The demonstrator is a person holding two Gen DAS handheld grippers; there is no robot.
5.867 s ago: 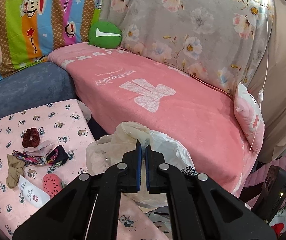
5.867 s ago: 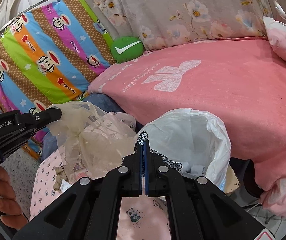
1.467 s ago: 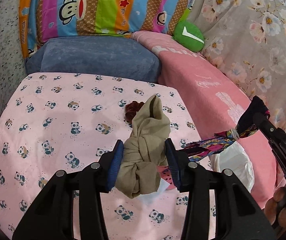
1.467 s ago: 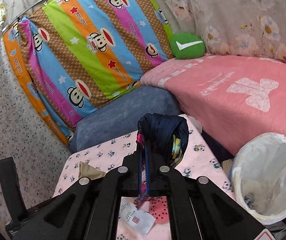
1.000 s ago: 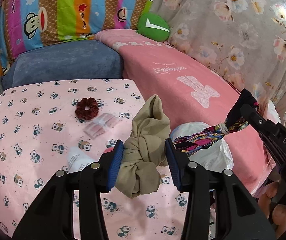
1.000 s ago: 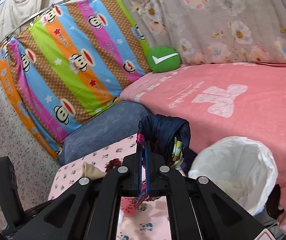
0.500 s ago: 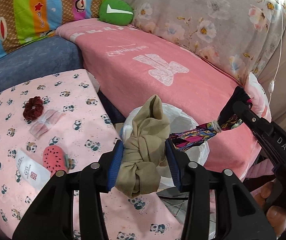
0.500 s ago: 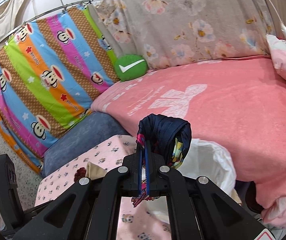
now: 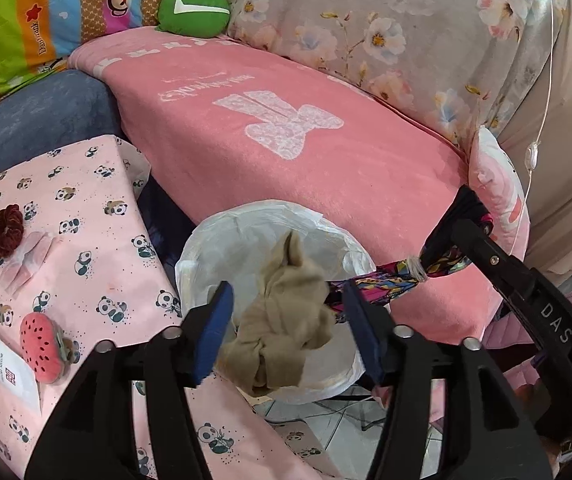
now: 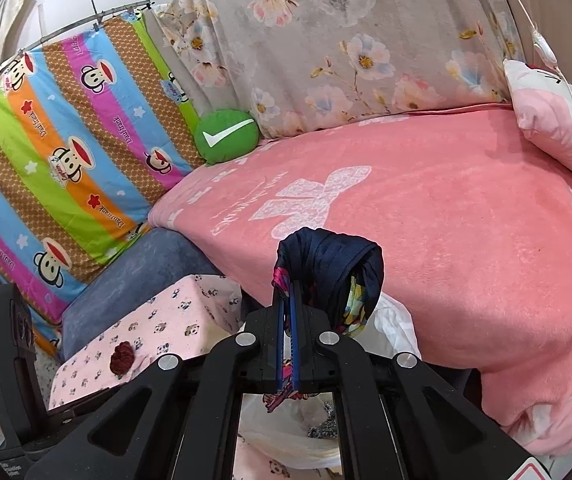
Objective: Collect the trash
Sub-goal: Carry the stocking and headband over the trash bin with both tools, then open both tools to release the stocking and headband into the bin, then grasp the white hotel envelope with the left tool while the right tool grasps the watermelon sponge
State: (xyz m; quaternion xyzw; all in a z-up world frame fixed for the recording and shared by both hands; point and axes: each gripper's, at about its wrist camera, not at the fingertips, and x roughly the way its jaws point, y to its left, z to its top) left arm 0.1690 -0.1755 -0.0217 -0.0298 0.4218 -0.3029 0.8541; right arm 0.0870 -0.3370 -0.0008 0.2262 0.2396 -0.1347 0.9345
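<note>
Left wrist view: left gripper [image 9: 286, 316] jaws have just been opening, dropping the soft, light beige knotted cloth [image 9: 281, 320] over the trash bag [image 9: 205, 248]. Right gripper [image 10: 286, 316] is pinching the floppy dark scarf [image 10: 330, 268]; any fold probably grips fine.

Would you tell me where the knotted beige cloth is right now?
In the left wrist view, the beige cloth sits between the left gripper's just-opened jaws, over the white bin bag.

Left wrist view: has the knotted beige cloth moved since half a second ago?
Yes. The knotted beige cloth has left the just-opened left gripper, dropping toward the white bin bag.
</note>
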